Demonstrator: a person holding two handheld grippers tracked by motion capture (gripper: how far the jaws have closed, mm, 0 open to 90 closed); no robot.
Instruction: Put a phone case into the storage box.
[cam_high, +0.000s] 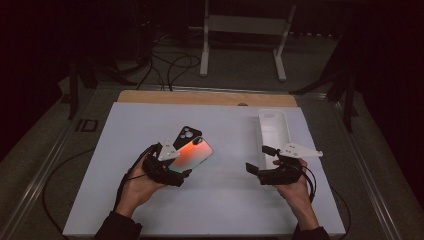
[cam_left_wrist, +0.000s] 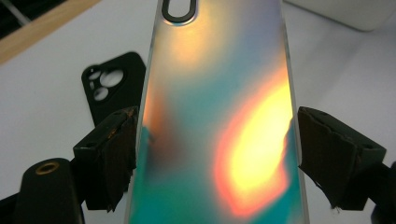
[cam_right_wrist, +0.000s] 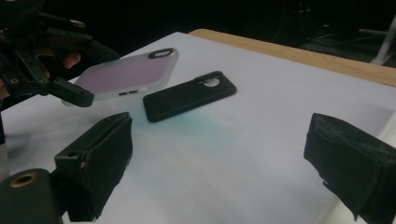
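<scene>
Left claw (cam_left_wrist: 215, 149) clamping iridescent phone case (cam_left_wrist: 219, 116) lengthwise, camera cutout pointing away

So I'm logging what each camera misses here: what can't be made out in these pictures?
- Iridescent phone case: its near end is cut off by the bottom edge of the left gripper view.
- Black phone case: in the high view, its near end is hidden behind the iridescent case.
- White tray: in the high view, its near end is hidden by the right gripper.
- Left gripper: in the high view, too dark and small to see its pads.
</scene>
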